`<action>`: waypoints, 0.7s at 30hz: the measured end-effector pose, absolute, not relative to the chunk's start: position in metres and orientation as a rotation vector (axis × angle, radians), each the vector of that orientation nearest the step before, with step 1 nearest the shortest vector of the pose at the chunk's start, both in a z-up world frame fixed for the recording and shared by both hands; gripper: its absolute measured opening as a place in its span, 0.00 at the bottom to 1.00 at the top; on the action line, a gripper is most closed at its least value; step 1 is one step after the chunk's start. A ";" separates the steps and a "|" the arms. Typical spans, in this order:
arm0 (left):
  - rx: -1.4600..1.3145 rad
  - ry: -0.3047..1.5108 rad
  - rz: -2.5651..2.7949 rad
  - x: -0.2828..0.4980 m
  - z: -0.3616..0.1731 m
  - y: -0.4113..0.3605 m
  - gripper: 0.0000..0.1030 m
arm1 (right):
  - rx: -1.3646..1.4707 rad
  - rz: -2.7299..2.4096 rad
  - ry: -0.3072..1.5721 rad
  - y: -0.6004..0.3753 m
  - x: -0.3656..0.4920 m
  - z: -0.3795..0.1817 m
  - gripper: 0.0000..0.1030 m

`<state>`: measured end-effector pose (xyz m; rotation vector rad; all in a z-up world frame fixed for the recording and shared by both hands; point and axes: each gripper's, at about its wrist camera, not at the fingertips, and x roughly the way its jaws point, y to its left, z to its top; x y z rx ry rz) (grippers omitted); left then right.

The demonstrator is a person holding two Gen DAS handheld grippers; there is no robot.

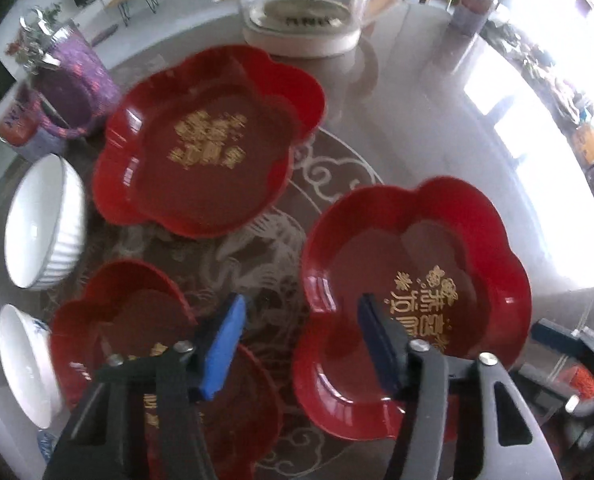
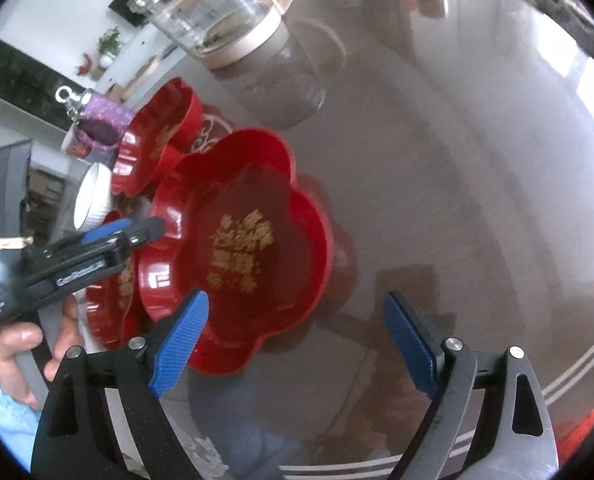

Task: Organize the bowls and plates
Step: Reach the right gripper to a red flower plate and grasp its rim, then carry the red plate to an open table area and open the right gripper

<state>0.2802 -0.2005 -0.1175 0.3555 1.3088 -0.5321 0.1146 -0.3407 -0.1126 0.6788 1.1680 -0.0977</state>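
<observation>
Three red flower-shaped plates sit unstacked on the glass worktop, so the sorting looks barely started. The left claw (image 1: pixel 299 344) hangs with its jaws partly apart and nothing between them: one red plate (image 1: pixel 413 304) lies just right of it, its rim under the right finger, another red plate (image 1: pixel 165 360) sits beneath its left finger, and the largest-looking plate (image 1: pixel 201 140) lies ahead of it. Two white bowls, a ribbed white bowl (image 1: pixel 45 224) and a second bowl (image 1: pixel 25 364), rest well left of that claw, still separate. The right claw (image 2: pixel 297 344) is spread wide and empty, with the near plate (image 2: pixel 237 240) just ahead of its left finger. All stacking remains, I'd judge.
</observation>
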 end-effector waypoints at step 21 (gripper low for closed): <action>0.296 1.144 -0.673 0.178 -0.075 -0.229 0.20 | 0.440 -0.160 1.117 -0.352 0.080 -0.088 0.14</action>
